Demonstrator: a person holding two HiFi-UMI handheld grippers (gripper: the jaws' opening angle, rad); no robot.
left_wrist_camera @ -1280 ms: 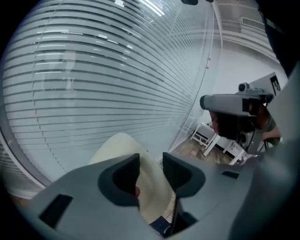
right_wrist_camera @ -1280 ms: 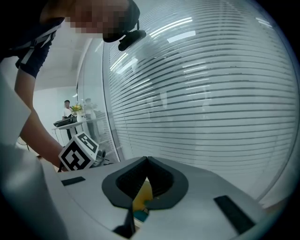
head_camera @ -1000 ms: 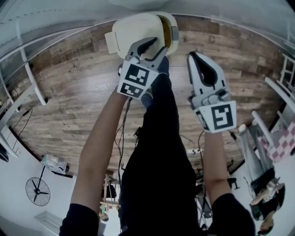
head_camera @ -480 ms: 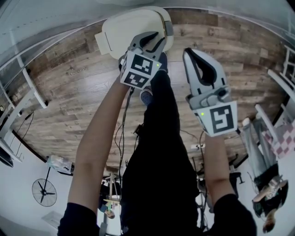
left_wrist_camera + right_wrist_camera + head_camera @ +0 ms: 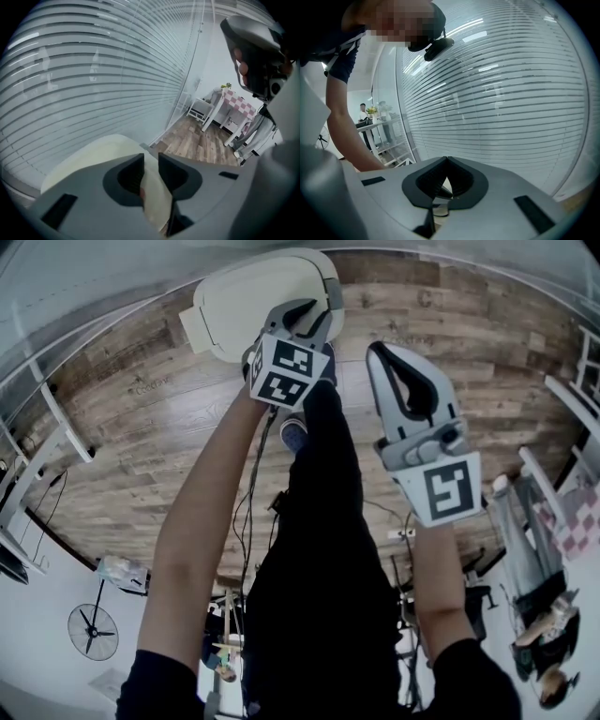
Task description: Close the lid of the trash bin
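The head view is taking in the whole cream lid (image 5: 253, 296) of the trash bin (image 5: 334, 292), which is standing at the far edge of the wooden floor (image 5: 141, 427), against the glass wall. Only the left gripper view is showing the grip itself. There the left gripper (image 5: 151, 161) is pinching the lid's (image 5: 93, 154) near edge, its jaws having just been closing with that edge between them. That view is also catching the right gripper (image 5: 255, 51) up at its right.

The right gripper view is looking at the blinds (image 5: 497, 93), and the right gripper's (image 5: 446, 161) jaws are meeting at their tips with nothing held.

Both bare forearms are stretching forward. The left gripper (image 5: 307, 317) is tilting down onto the lid, while the right gripper (image 5: 382, 352) is hanging just beside the bin, apart from it.
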